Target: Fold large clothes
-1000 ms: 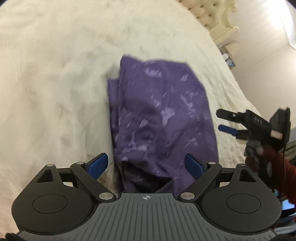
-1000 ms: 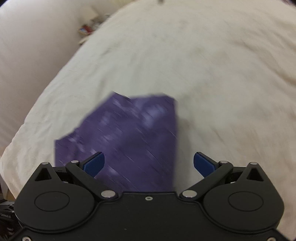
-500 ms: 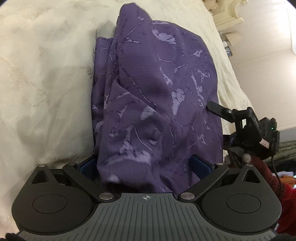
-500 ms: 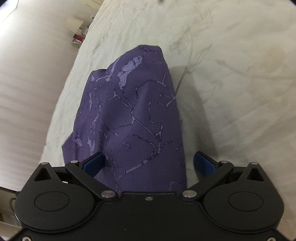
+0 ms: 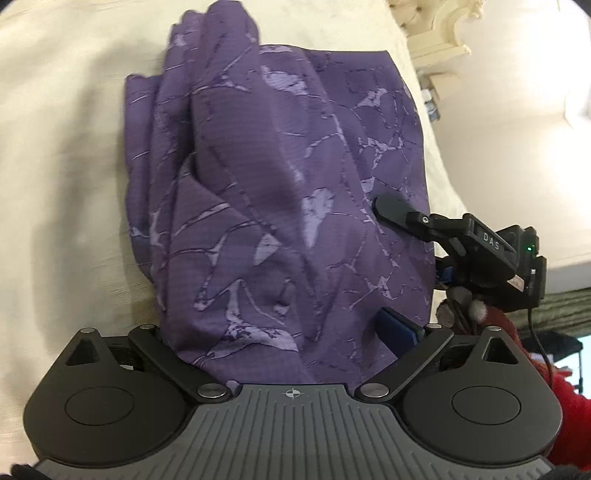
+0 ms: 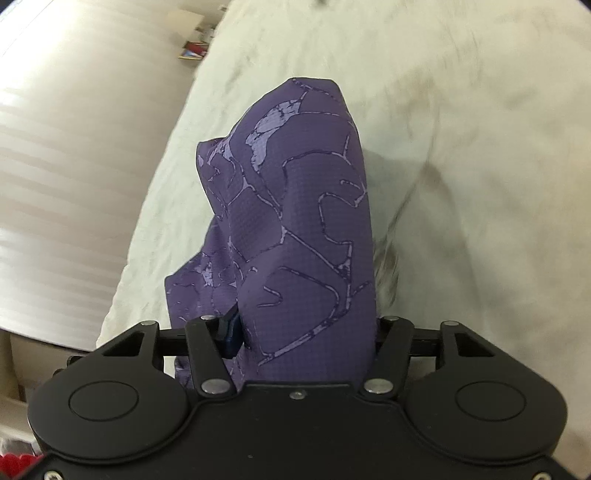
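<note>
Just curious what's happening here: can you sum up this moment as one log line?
left tool: shut on purple garment | right tool: shut on purple garment | surface: cream bedspread

Close wrist views, shared purple garment (image 5: 280, 177)

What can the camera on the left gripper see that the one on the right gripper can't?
Only the left wrist view shows the other tool, the right gripper, reaching onto the cloth's far edge, plus a cream carved headboard and a red sleeve. Only the right wrist view shows the pale striped wall beside the bed. Both show the purple patterned garment bunched between the fingers of the filming gripper, lying on the cream bedspread.
</note>
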Demonstrator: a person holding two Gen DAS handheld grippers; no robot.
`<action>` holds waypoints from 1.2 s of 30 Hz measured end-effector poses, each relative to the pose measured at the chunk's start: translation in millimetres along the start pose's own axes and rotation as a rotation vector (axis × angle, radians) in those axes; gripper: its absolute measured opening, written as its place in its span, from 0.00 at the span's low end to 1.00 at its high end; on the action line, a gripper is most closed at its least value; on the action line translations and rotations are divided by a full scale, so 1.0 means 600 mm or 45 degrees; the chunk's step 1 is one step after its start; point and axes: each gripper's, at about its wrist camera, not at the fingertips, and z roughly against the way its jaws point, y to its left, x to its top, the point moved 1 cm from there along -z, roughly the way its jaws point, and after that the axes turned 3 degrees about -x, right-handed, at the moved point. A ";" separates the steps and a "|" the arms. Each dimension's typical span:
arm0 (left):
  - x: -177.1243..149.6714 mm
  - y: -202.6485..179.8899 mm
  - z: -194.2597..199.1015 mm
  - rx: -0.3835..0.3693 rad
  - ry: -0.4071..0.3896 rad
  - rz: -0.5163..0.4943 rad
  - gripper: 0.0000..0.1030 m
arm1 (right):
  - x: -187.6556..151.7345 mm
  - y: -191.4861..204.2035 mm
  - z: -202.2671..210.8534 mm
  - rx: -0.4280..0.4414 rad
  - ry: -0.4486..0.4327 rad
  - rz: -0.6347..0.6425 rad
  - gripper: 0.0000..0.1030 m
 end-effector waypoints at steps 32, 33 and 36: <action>0.058 -0.371 -0.203 0.593 -0.446 -0.524 0.92 | 0.220 -0.194 0.356 -0.496 -0.507 0.315 0.99; 0.060 -0.399 -0.211 0.620 -0.476 -0.571 0.92 | 0.207 -0.180 0.361 -0.493 -0.522 0.345 0.99; 0.038 -0.461 -0.203 0.684 -0.547 -0.683 0.92 | 0.187 -0.151 0.366 -0.517 -0.544 0.407 0.99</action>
